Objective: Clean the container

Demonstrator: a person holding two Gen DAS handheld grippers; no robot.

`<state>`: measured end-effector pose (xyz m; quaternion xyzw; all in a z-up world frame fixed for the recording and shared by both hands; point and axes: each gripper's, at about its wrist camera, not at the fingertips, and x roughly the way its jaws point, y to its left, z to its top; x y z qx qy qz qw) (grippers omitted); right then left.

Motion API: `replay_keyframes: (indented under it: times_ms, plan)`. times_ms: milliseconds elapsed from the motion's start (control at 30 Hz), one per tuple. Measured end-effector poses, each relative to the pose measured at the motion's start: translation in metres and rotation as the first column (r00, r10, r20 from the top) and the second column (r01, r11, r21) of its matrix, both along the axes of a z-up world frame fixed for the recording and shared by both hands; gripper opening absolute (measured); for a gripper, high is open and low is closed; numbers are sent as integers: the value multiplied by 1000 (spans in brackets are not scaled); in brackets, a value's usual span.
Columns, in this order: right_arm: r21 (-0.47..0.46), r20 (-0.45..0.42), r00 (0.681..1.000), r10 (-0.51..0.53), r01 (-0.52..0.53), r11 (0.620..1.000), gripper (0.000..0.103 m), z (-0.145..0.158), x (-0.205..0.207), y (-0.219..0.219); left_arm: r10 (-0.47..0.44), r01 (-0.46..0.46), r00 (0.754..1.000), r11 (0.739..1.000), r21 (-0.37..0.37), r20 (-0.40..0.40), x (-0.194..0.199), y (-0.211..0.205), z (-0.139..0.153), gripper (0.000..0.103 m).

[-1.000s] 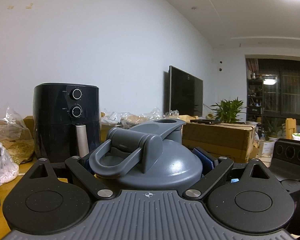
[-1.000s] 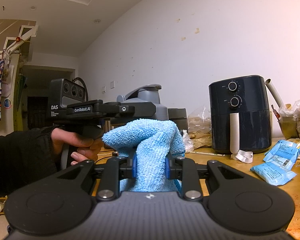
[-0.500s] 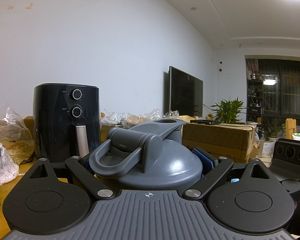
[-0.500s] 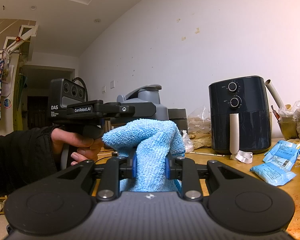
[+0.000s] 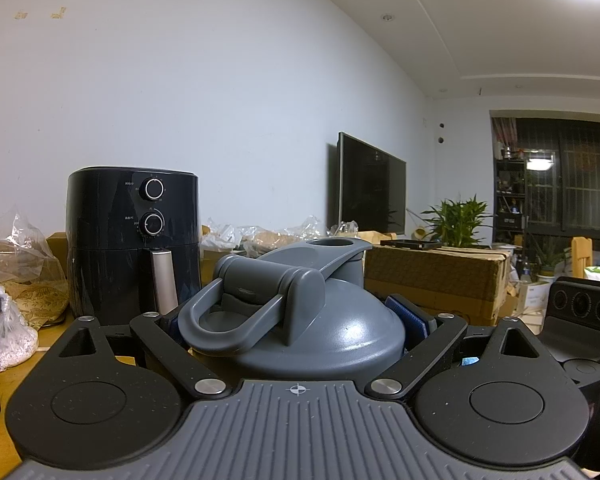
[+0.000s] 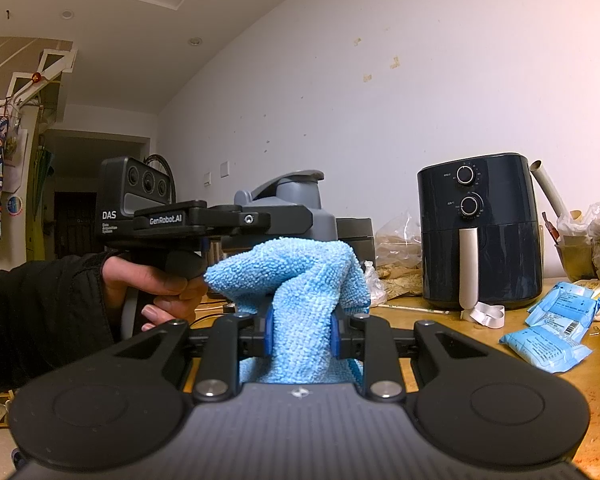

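A grey container [image 5: 332, 328] with a domed lid, a loop handle and a flip spout fills the middle of the left wrist view. My left gripper [image 5: 296, 324] is shut on it, its blue pads [image 5: 408, 316] against the sides below the lid. In the right wrist view the same container [image 6: 296, 204] shows behind the left gripper's body, held by a hand [image 6: 160, 284] in a dark sleeve. My right gripper [image 6: 300, 328] is shut on a bunched light blue cloth [image 6: 296, 280], which stands just in front of the container; whether they touch I cannot tell.
A black air fryer [image 6: 480, 232] stands on the wooden table [image 6: 596, 364] against the wall, with blue packets [image 6: 548, 344] at the right. Bags of dry goods [image 5: 16, 280], a cardboard box [image 5: 432, 280], a television [image 5: 372, 184] and a plant [image 5: 456, 220] line the back.
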<state>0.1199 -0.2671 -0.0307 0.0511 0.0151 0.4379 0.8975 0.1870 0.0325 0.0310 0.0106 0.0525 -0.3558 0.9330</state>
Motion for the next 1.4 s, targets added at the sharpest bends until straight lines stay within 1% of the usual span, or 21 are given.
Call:
replay_keyframes:
  times_ms: [233, 433, 667, 1067, 1167, 1400]
  plan:
    - [-7, -5, 1000, 3, -3, 1000, 25, 1, 2, 2, 0, 0, 1000, 1000, 0, 0, -1, 0, 1, 95]
    - [-42, -14, 1000, 5, -6, 999, 25, 5, 4, 9, 0, 0, 1000, 1000, 0, 0, -1, 0, 0, 95]
    - [-63, -44, 999, 7, -10, 998, 24, 7, 10, 16, 0, 0, 1000, 1000, 0, 1, 0, 0, 0, 95]
    - [-98, -41, 999, 24, -28, 995, 23, 25, 19, 32, 0, 0, 1000, 1000, 0, 2, -1, 0, 0, 95]
    - [-110, -70, 997, 26, -34, 993, 23, 29, 21, 33, 0, 0, 1000, 1000, 0, 1, -1, 1, 0, 95]
    - [-162, -98, 995, 29, -45, 986, 23, 38, 24, 36, 1, -1, 1000, 1000, 1, -2, -1, 1, 0, 95]
